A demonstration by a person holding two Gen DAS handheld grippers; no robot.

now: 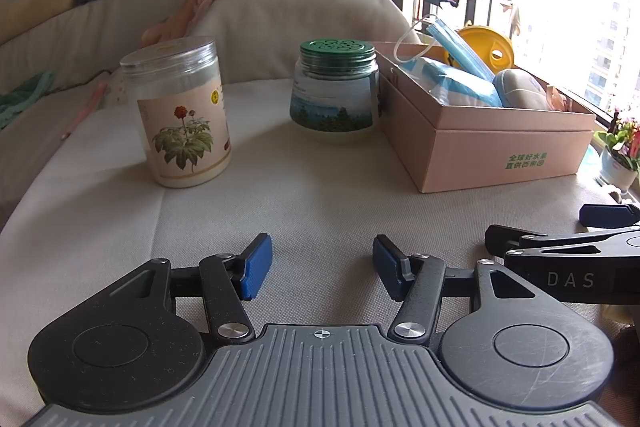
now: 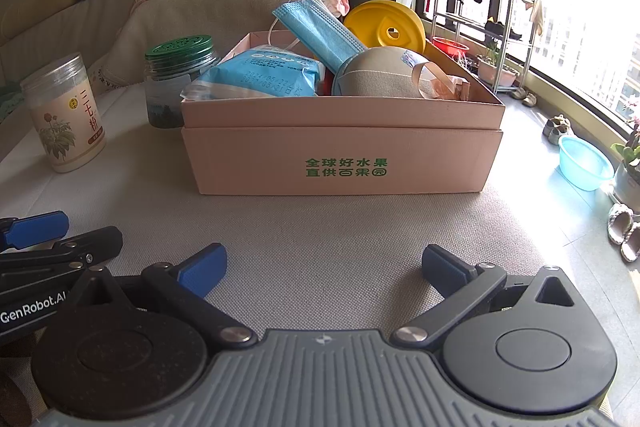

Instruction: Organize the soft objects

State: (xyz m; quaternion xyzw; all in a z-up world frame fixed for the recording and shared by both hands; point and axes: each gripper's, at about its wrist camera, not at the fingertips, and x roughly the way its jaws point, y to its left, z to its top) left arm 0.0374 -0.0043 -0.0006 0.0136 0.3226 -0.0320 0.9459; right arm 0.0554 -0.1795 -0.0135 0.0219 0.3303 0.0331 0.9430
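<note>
A pink cardboard box [image 2: 340, 155] sits on a beige cloth-covered desk [image 2: 320, 227], holding a blue face mask [image 2: 316, 27], a blue tissue pack [image 2: 260, 75] and a grey pouch [image 2: 380, 73]. The left tongs [image 1: 322, 265] and right tongs [image 2: 324, 267] hover near the desk, both spread wide and holding nothing.

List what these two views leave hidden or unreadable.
- Box floor: both views, hidden by the tissue pack, face mask and grey pouch.
- Green-lidded jar: right wrist view, partly behind the box.
- Yellow disc: lower part behind the box contents.
- Outside the window: overexposed.
- Tissue pack print: too small.
</note>
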